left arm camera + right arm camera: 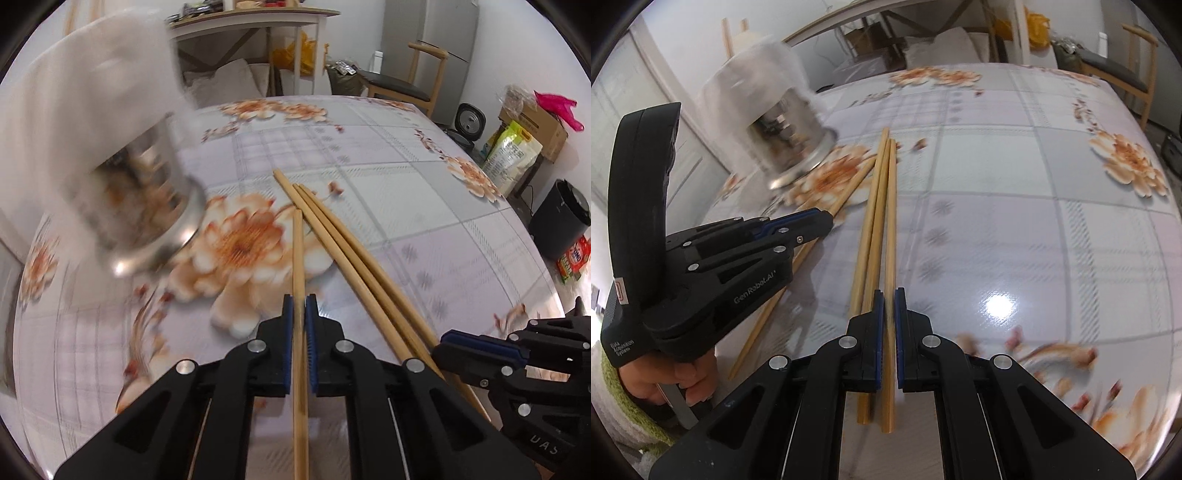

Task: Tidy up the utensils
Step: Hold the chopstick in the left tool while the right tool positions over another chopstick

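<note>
Four chopsticks in all, by my count: one single chopstick (297, 258) runs straight out from between the jaws of the left gripper (299, 306), which are narrowed onto it, and one chopstick (889, 221) of a bundle of three (875, 206) is pinched the same way in the right gripper (889, 301). In the right view the other two sticks lie just left of those jaws, touching the held one.

Thin wood like this is light and stiff, yet smooth and round, so I'd expect it to pivot or slip if gripped at one end. Nearer the thick end seems safer.

Ahead and left of both grippers stands the shiny metal holder (792, 147), blurred, tilted on the flowered surface (1015, 229).
</note>
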